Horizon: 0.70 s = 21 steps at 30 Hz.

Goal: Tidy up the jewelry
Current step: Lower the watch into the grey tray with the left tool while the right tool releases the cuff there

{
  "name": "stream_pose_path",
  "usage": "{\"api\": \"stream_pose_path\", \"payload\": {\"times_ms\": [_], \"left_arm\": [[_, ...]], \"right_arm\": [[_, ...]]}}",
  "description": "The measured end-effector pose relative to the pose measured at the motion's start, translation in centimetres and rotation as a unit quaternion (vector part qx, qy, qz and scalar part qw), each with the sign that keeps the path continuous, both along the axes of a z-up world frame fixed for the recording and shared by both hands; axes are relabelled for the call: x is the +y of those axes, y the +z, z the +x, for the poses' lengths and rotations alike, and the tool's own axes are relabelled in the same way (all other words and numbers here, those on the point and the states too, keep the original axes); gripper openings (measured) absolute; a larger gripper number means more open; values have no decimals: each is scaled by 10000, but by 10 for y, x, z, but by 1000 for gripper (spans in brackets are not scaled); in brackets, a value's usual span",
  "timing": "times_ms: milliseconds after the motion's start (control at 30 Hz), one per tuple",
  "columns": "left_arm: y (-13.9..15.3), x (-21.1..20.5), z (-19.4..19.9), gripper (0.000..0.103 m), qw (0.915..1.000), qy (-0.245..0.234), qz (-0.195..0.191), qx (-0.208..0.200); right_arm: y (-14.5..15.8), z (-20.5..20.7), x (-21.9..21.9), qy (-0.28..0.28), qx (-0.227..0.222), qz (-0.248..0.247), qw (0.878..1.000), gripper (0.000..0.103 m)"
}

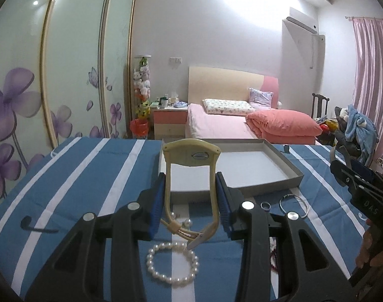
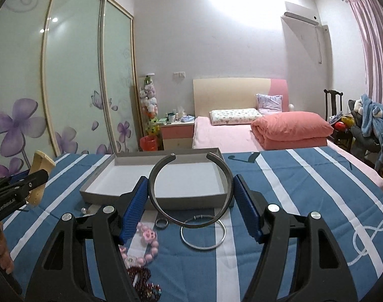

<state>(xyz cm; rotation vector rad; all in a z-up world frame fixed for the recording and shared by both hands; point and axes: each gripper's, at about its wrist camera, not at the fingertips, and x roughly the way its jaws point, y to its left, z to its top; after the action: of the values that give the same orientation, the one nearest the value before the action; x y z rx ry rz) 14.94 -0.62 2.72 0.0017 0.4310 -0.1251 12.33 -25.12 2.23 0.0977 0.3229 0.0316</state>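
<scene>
A bedroom, with a blue striped cloth (image 2: 304, 191) over the table. One grey tray (image 2: 101, 196) sits at the far edge, nothing inside it. The left gripper (image 1: 190, 202) has its jaws clamped on one cream hair clip (image 1: 191, 156). The right gripper (image 2: 191, 202) has its jaws clamped on one dark open bangle (image 2: 191, 220). On the cloth lie one pearl bracelet (image 1: 171, 264), one thin silver hoop (image 2: 202, 232), one small ring (image 2: 161, 222) and one pink bead bracelet (image 2: 147, 237) (all near the front edge). The right side is bare.

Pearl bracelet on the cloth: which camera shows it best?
The left wrist view. The pearl bracelet lies there as a whole loop on the blue striped cloth, below the left gripper holding a cream hair clip. The right wrist view does not show it.
</scene>
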Motion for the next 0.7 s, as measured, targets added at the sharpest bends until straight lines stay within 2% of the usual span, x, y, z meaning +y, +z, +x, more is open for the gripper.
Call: {"api": "stream_pose_path", "payload": {"times_ms": [500,700], "left_arm": [[5,-14,60,39,9998,40,121,-118],[-3,-20,100,39,10000,12,55,44]], "right_arm": [[11,32,-1,-3,-341,-33,9994,68],[7,63,-4,95,-343,-28,9994,68]]}}
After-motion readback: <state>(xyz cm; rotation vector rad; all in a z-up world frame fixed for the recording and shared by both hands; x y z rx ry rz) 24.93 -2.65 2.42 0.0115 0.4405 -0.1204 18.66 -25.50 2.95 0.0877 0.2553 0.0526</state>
